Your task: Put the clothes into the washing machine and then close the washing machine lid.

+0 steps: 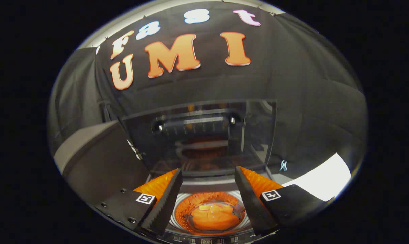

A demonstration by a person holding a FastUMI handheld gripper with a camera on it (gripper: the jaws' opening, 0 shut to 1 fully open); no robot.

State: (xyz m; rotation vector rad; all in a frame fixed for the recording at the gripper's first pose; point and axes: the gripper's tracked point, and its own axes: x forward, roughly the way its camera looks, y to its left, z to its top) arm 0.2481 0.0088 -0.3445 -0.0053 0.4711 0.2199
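An orange garment (213,217) lies at the bottom of the washing machine drum (180,217), seen from above between my fingers. The washer's dark glass lid (204,135) stands raised upright beyond the drum, reflecting the drum and my gripper. My gripper (208,176) hangs above the drum opening, open, with nothing between its fingers (167,200).
The washer's control panel (204,240) lies at the near rim below the fingers. A grey surface (89,159) rises left of the lid. A white sheet (323,179) lies to the right. Black cloth walls the booth behind.
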